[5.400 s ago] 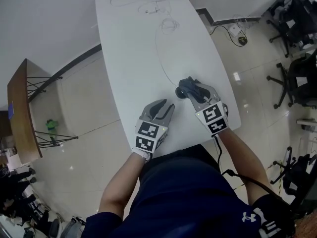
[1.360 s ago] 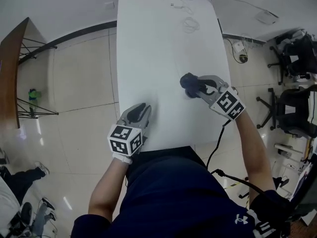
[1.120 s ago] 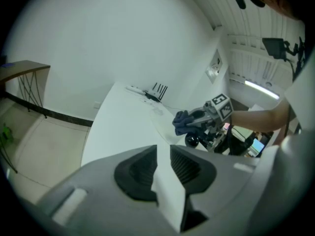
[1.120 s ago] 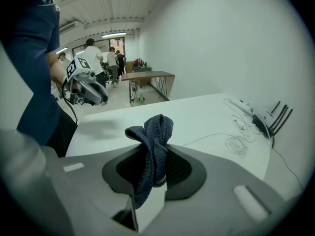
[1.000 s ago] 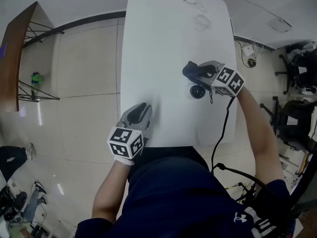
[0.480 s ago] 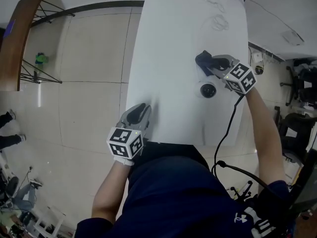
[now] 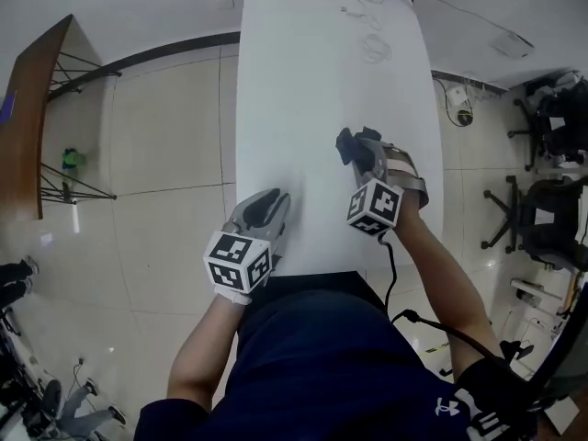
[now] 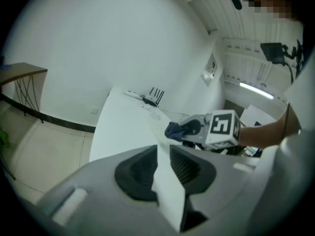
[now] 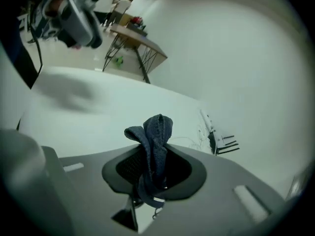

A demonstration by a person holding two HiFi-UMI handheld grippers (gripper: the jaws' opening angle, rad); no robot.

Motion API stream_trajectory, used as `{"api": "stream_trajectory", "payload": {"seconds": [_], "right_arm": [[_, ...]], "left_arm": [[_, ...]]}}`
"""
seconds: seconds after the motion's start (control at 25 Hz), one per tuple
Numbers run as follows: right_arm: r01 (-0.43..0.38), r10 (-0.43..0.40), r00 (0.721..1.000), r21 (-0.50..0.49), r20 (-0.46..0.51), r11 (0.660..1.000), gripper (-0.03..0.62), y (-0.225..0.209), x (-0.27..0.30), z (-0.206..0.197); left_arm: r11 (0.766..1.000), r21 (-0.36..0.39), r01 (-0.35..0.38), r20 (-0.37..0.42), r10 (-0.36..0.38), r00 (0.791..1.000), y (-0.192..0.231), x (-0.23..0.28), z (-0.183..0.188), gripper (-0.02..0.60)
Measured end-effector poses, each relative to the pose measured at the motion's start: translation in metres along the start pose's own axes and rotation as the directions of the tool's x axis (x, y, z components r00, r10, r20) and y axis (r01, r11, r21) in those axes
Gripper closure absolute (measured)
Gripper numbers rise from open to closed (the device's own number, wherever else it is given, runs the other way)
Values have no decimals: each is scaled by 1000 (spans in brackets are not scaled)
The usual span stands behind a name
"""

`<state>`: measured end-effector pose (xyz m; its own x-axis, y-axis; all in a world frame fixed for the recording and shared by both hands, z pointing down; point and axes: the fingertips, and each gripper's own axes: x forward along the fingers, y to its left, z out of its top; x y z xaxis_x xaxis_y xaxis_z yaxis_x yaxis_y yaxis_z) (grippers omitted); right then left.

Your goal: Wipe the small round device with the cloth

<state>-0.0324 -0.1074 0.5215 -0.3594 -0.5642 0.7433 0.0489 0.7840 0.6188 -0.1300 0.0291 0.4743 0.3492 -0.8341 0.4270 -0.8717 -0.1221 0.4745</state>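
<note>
The left gripper (image 7: 266, 202) lay low at the table's (image 7: 303, 81) near left corner, bare forearm stretched straight out from the body, its jaws a narrow slit apart with only the white tabletop showing through the gap. The right arm was bent at the elbow, and the right gripper (image 7: 360, 154) pointed away along the table close to its right edge, marker cube uppermost, jaws clamped on the bunched dark-blue cloth (image 9: 155, 132). The device could not be made out in any view.
</note>
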Motion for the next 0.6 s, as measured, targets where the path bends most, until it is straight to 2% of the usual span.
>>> {"api": "stream_trajectory", "payload": {"seconds": [0.16, 0.28, 0.48, 0.56, 0.6], "right_arm": [[-43, 20, 992, -189, -122, 981, 491, 39, 24, 15], [-76, 25, 982, -270, -188, 960, 493, 60, 42, 16], [-109, 44, 974, -288, -224, 951, 493, 85, 54, 16], [-94, 47, 980, -245, -191, 965, 493, 86, 50, 25], [-77, 48, 986, -188, -157, 979, 493, 82, 44, 32]], "left_arm": [[1000, -9, -11, 12, 11, 1000, 16, -14, 1, 503], [999, -23, -23, 13, 24, 1000, 29, -25, 0, 503], [999, -31, -33, 14, 33, 999, 41, -34, -1, 503], [999, -25, -23, 13, 23, 1000, 40, -32, 1, 503], [1000, -19, -15, 12, 15, 1000, 38, -30, 2, 503]]}}
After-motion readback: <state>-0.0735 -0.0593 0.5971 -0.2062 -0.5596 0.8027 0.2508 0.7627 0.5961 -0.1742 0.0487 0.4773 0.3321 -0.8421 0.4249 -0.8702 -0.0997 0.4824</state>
